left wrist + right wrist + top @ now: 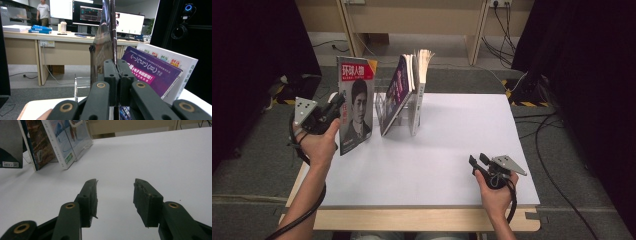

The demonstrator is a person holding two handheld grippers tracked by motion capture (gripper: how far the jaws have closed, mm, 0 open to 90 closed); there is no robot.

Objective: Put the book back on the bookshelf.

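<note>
Left gripper (328, 116) sits at the tabletop's (452, 150) left edge, jaws clenched on the magazine (357, 102), pinching its edge. Magazine is upright, cover facing the person's side, lower corner near the surface just in from the left edge. In the left gripper view the magazine (103, 42) rises edge-on from between the jaws, pads pressed flat on it.

Just right of it, near the far-left part of the tabletop, a clear rack (384, 102) holds books. Purple book (399, 87) leans left in it; a white book (419, 80) stands beside it, pages fanned at the top. Magazine and purple book are close, can't tell if touching.

Middle of the tabletop is bare white.

Right gripper (476, 162) rests low near the front-right corner, well apart from the rack. Its jaws are released, standing wide with nothing between them; in the right gripper view they point across the surface toward the books (60, 142).
</note>
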